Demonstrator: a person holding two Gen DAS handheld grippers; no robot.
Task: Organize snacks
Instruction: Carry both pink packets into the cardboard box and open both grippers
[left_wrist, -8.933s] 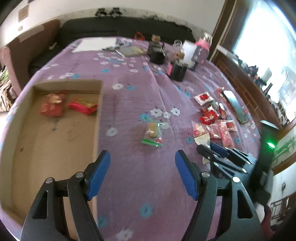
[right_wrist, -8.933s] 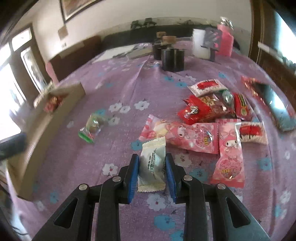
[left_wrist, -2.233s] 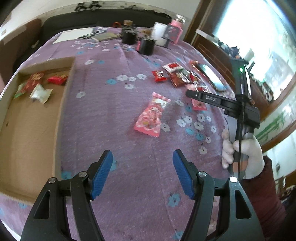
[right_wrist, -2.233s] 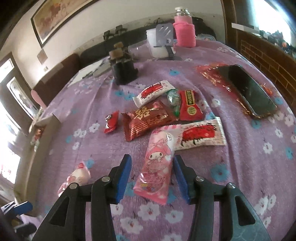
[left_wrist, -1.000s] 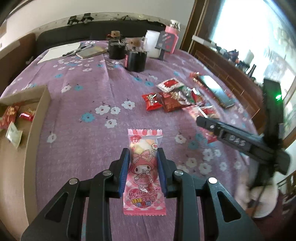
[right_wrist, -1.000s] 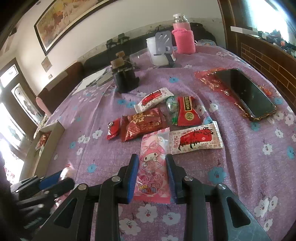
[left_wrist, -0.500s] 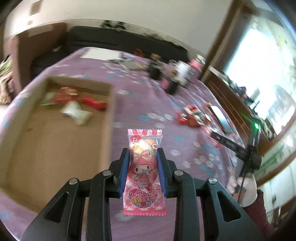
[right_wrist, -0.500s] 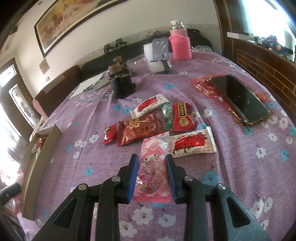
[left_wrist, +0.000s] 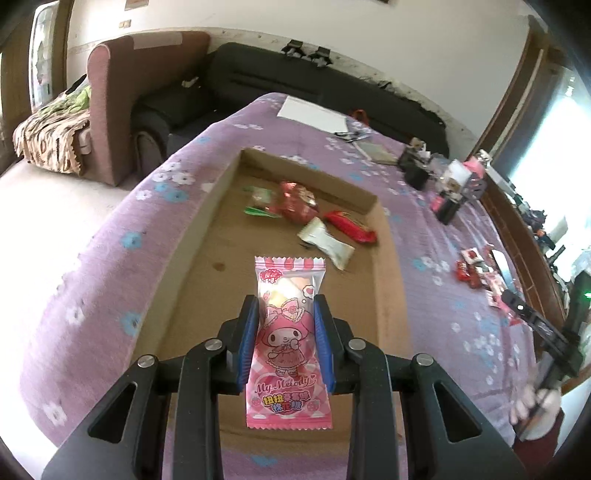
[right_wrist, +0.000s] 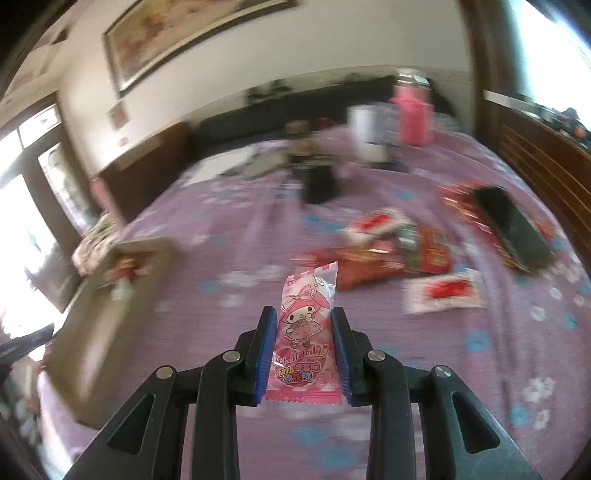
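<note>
Left wrist view: pink packet (left_wrist: 287, 343), formerly over cloth, now above box (left_wrist: 207, 236) (gripper (left_wrist: 286, 343) clamped).

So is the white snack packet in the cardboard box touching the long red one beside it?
Cannot tell. In the left wrist view the white packet and red packet lie very close in the box; no clear gap or contact shows.

Motion-blurred snack pile (right_wrist: 399, 247), cardboard box (right_wrist: 110, 317)

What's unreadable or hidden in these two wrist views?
- Right wrist view: motion blur smears the loose red snack packets; labels unreadable.
- Right wrist view: the brown cardboard tray is blurred; contents unclear.
- Left wrist view: the held pink My Melody candy packet hides the tray floor behind it.
- Left wrist view: right gripper's fingertips too small to judge.
</note>
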